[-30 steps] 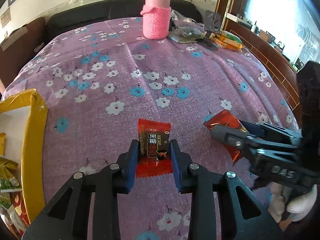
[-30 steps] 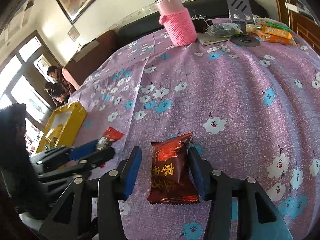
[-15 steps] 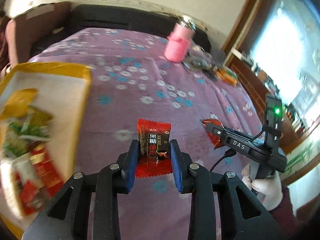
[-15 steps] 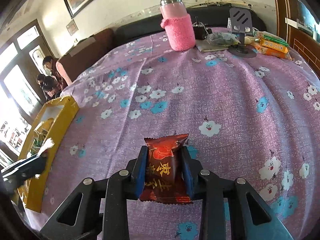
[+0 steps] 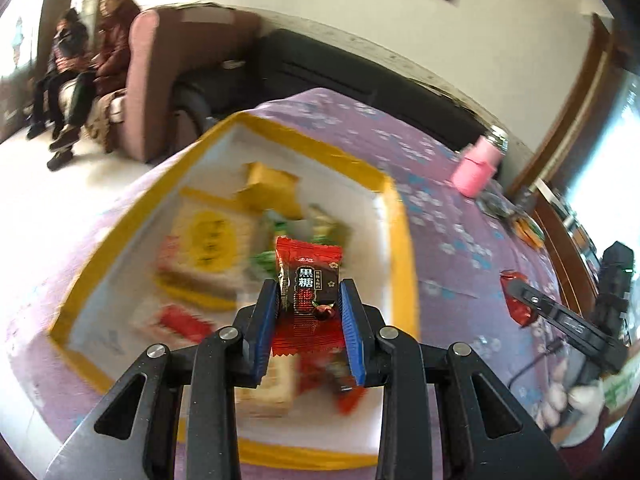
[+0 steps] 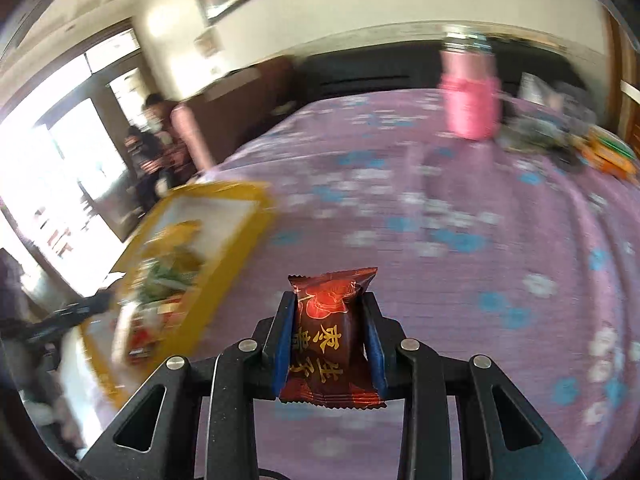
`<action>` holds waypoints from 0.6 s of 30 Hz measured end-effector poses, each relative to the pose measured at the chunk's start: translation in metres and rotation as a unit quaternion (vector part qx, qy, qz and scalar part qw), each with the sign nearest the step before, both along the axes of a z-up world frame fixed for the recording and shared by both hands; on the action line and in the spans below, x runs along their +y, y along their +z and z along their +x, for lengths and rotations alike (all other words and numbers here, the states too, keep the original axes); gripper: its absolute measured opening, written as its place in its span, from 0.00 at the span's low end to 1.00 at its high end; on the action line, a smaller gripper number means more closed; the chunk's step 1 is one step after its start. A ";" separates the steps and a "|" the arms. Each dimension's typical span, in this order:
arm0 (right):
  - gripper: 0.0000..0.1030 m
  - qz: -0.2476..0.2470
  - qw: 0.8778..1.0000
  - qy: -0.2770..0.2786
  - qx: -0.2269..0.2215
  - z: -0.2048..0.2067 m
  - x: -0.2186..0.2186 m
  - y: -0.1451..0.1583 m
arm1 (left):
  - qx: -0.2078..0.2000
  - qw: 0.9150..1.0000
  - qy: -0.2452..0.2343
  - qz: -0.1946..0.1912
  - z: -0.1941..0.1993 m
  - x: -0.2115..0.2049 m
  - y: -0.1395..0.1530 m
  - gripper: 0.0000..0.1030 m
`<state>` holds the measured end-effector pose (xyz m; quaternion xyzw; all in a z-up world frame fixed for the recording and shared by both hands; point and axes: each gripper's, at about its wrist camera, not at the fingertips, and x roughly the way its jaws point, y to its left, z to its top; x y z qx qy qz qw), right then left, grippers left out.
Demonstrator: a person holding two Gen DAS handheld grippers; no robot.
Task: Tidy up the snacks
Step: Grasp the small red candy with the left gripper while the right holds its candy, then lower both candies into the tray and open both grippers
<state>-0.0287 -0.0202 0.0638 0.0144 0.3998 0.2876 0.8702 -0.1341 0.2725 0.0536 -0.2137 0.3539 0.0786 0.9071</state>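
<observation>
My left gripper (image 5: 308, 300) is shut on a red snack packet with a black label (image 5: 308, 276) and holds it in the air over the yellow-rimmed box (image 5: 400, 232), which holds several snacks. My right gripper (image 6: 330, 320) is shut on a dark red snack packet with gold characters (image 6: 330, 336), held above the purple flowered tablecloth (image 6: 460, 220). The yellow box (image 6: 236, 256) lies to its left in the right wrist view. The right gripper and its packet (image 5: 516, 300) also show at the right of the left wrist view.
A pink-sleeved bottle (image 6: 468, 96) stands at the table's far side, with orange packets (image 6: 608, 156) and clutter beside it. A brown armchair (image 5: 168, 80) and a black sofa (image 5: 360, 76) lie beyond the table. Two people (image 5: 80, 64) sit at far left.
My left gripper swung left with its red packet, from over the cloth to over the yellow box. My right gripper shut on the dark red packet, lifted it and moved toward the box.
</observation>
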 end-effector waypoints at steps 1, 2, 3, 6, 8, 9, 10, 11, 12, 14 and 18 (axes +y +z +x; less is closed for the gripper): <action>0.31 0.001 1.000 0.013 0.001 -0.004 0.012 0.002 | 0.001 1.000 0.004 0.000 -0.002 0.003 -0.002 0.28; 0.31 0.002 0.999 0.032 0.003 -0.010 0.028 0.003 | 0.003 1.000 0.008 0.002 -0.003 0.007 -0.005 0.28; 0.31 0.001 0.999 0.050 0.004 -0.015 0.045 0.004 | 0.004 1.000 0.012 0.005 -0.004 0.009 -0.007 0.28; 0.31 -0.002 0.996 0.084 0.011 -0.026 0.082 0.001 | 0.010 1.000 0.021 0.010 -0.009 0.018 -0.013 0.28; 0.31 -0.005 0.995 0.101 0.015 -0.030 0.107 -0.002 | 0.012 0.999 0.027 0.013 -0.011 0.022 -0.014 0.28; 0.31 -0.008 0.994 0.107 0.015 -0.031 0.117 -0.004 | 0.014 0.999 0.030 0.018 -0.012 0.024 -0.015 0.28; 0.31 -0.012 0.993 0.113 0.015 -0.031 0.129 -0.006 | 0.016 0.999 0.033 0.022 -0.012 0.025 -0.016 0.28; 0.31 -0.015 0.993 0.116 0.015 -0.031 0.135 -0.008 | 0.017 0.999 0.036 0.025 -0.012 0.027 -0.017 0.28; 0.31 -0.020 0.993 0.119 0.015 -0.031 0.144 -0.010 | 0.019 0.999 0.039 0.027 -0.013 0.028 -0.018 0.28; 0.31 -0.035 0.992 0.122 0.008 -0.029 0.160 -0.016 | 0.019 0.999 0.042 0.023 -0.014 0.032 -0.021 0.28; 0.32 -0.057 0.991 0.118 0.001 -0.017 0.181 -0.027 | 0.014 0.999 0.036 0.016 -0.016 0.033 -0.022 0.32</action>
